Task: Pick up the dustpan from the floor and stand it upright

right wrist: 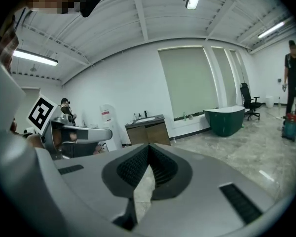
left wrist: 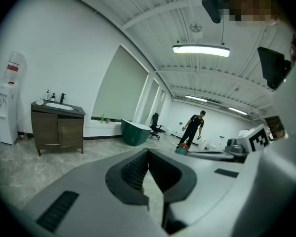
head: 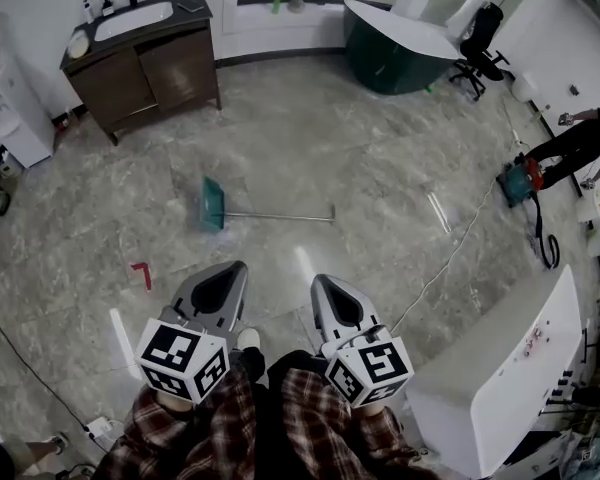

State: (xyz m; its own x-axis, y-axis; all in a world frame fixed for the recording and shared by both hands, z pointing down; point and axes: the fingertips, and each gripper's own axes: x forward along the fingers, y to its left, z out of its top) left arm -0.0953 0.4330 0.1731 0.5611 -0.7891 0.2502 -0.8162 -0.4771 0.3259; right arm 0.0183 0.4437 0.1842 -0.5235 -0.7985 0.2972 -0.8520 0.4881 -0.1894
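At the far left I see a white water dispenser (head: pixel 2 108) against the wall. Next to it is a dark wooden cabinet (head: pixel 150 68) with a sink set in its top. On the marble floor (head: pixel 310 138) ahead of me lies the dustpan (head: pixel 212 204), flat and well apart from both tools. Its teal pan is at the left end and its thin metal handle runs off to the right. A small red mark (head: pixel 142 274) sits on the floor nearer to me, left of the tongs.

My left tongs (head: pixel 237 266) hover at the bottom of the head view, clenched tip to tip with nothing held; only floor shows through the slot behind the tips. The right tongs (head: pixel 318 280) are just beside them, likewise clenched and empty.

Farther right, a dark green counter (head: pixel 385 58) stands by the back wall with a black office chair (head: pixel 480 48) near it. A person in black (head: pixel 580 140) bends over a small teal machine (head: pixel 520 181). A white cable (head: pixel 450 253) trails across the floor toward a big white unit (head: pixel 490 368) at the lower right.
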